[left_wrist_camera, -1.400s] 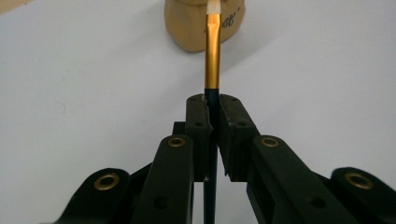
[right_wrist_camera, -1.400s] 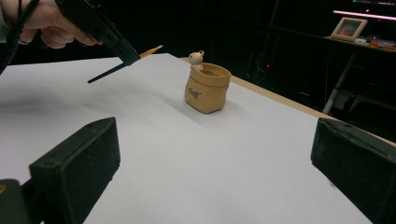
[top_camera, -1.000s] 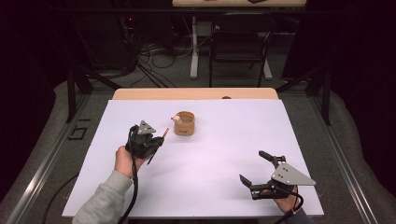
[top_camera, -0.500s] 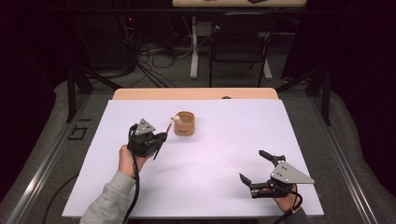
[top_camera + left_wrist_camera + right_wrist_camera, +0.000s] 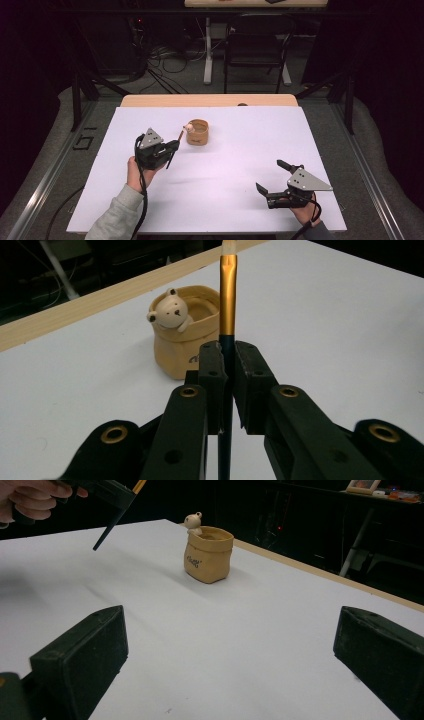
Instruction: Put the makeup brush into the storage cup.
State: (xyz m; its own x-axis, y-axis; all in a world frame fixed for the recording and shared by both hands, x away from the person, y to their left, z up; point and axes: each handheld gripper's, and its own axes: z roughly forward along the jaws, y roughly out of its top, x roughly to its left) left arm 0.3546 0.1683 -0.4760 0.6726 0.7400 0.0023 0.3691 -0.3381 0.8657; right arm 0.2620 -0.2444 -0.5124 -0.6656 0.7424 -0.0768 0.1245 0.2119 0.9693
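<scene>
A white sheet covers the table point(image 5: 225, 200) in a dark room. The left gripper point(image 5: 170, 149) is clamped on a paintbrush point(image 5: 227, 305), its gold ferrule and pale tip pointing toward the tan bear pot point(image 5: 198, 132), which sits just beside it at two o'clock. At five o'clock of the pot, well apart, the right gripper point(image 5: 274, 176) rests with jaws spread wide, nothing between them.

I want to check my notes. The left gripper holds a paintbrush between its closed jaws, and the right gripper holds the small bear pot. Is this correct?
Not quite. The left gripper does clamp the paintbrush, but the right gripper holds nothing: its jaws stand wide open, and the bear pot sits apart on the table, as the right gripper view shows.
</scene>
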